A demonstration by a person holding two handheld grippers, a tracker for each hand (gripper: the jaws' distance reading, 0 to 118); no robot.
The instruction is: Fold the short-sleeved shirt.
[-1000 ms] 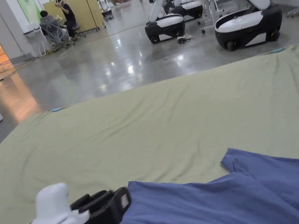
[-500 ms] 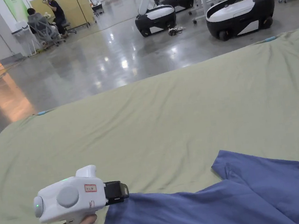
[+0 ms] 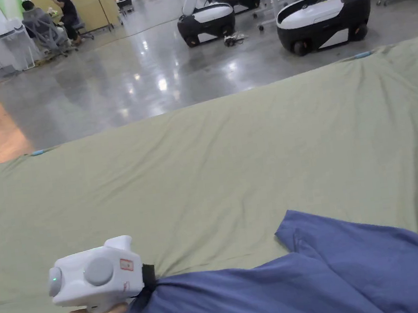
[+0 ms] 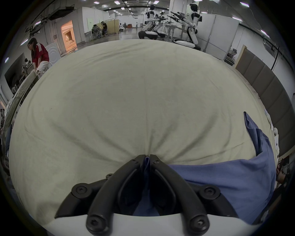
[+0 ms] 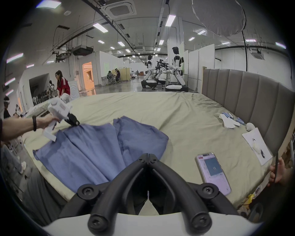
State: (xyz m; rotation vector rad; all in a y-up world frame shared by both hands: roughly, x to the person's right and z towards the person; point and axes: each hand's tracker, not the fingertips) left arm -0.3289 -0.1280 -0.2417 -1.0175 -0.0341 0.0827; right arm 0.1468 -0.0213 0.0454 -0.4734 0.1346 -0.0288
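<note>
A blue short-sleeved shirt [image 3: 315, 289] lies spread on the olive-green bed sheet [image 3: 232, 161], with one sleeve [image 3: 307, 228] pointing toward the far side. My left gripper [image 3: 150, 280] is held by a hand at the lower left and presses down at the shirt's left edge. In the left gripper view its jaws are shut on a fold of the blue shirt [image 4: 147, 161], and the sheet puckers around the tips. My right gripper [image 5: 148, 155] hovers over the shirt's near right part [image 5: 140, 140], jaws shut with nothing between them. From there the left gripper [image 5: 76, 123] appears at the shirt's far-left corner.
A phone [image 5: 213, 173] lies on the sheet right of the right gripper. Papers [image 5: 257, 146] and small items [image 5: 229, 119] sit along the padded headboard [image 5: 255, 99]. Wheeled robots [image 3: 324, 16] stand on the shiny floor beyond the bed. A person [image 5: 63, 86] bends at the left.
The left gripper dropped away from the camera onto the shirt's left edge and pinched it, puckering the sheet. The head camera tilted down and right.
</note>
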